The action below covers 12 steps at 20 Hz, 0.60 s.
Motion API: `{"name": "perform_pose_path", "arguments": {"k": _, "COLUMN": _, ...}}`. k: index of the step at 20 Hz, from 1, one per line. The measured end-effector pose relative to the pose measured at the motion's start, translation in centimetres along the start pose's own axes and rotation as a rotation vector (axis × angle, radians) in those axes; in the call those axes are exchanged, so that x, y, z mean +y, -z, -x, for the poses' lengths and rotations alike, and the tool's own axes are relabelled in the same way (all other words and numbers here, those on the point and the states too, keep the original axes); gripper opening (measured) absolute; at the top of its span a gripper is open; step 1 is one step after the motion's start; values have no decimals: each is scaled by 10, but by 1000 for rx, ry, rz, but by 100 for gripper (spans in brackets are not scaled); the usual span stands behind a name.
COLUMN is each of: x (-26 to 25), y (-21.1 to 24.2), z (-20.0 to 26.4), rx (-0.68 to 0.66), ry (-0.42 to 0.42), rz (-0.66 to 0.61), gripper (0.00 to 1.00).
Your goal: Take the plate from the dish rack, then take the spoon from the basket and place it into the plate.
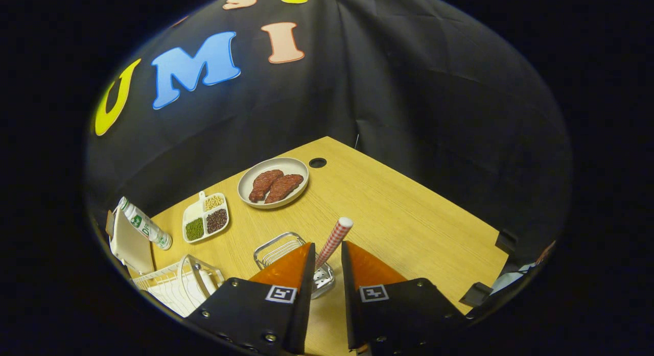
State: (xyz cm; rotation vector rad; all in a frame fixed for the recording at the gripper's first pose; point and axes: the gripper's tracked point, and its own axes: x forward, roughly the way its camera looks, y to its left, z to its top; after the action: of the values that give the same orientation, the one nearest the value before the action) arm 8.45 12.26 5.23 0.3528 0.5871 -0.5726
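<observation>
Dish rack [176, 287] far left, beside the fingers. Wire basket [286, 251] just ahead, spoon [333, 242] standing tilted in it, handle rising between the parted fingertips, untouched. Gripper [327, 254] released. Plate [273, 182] with meat beyond on table [409, 218].

Spoon [333, 242] in basket [286, 248], btwn jaws

Wood table [409, 213], blk cloth wall [409, 90]
</observation>
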Motion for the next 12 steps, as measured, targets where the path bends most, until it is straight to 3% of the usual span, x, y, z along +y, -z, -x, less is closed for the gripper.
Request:
{"name": "perform_pose_path", "arguments": {"k": 7, "x": -2, "y": 1, "z": -28, "rx": 42, "ry": -42, "rz": -104, "gripper": 30}}
{"name": "perform_pose_path", "arguments": {"k": 11, "x": 6, "y": -2, "z": -25, "rx": 45, "ry": -77, "rz": -116, "gripper": 13}}
{"name": "perform_pose_path", "arguments": {"k": 12, "x": 9, "y": -3, "z": -22, "rx": 40, "ry": -100, "rz": -118, "gripper": 13}}
